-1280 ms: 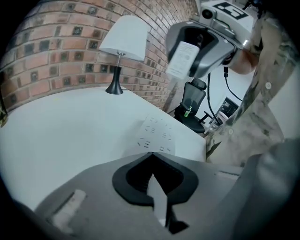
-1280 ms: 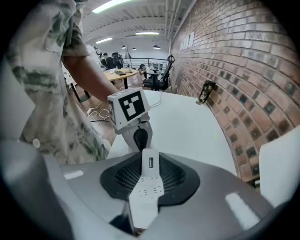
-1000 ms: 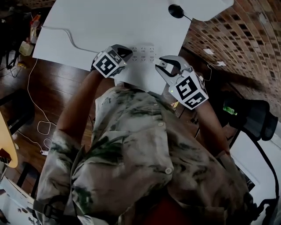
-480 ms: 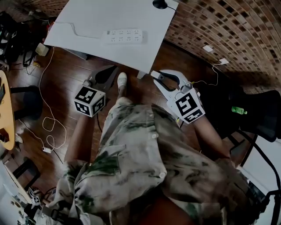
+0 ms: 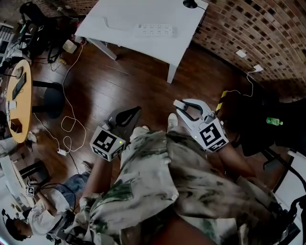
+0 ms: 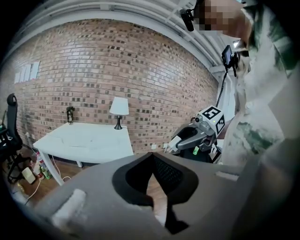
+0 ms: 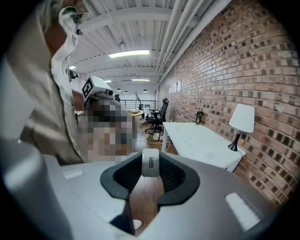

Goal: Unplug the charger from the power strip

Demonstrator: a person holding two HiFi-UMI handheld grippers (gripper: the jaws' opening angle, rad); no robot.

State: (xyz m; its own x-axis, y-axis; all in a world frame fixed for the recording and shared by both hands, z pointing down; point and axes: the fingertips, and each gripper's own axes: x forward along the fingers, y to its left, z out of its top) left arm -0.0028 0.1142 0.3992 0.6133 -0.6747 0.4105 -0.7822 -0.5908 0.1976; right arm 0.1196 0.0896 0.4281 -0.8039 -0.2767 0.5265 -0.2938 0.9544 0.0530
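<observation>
- Right hand-held gripper (image 5: pixel 180 104), close to the torso: jaw tips pinching a small white slotted block, apparently the charger (image 7: pixel 150 162).
- Charger judged light, rigid and smooth-sided, so it could slip. Best held across the flat body faces, not the prongs.
- Left hand-held gripper (image 6: pixel 151 157): jaws pressed together, empty.
- Far off: power strip (image 5: pixel 154 30) on the counter (image 5: pixel 119 14), toward its right edge, well apart from both grippers.
</observation>
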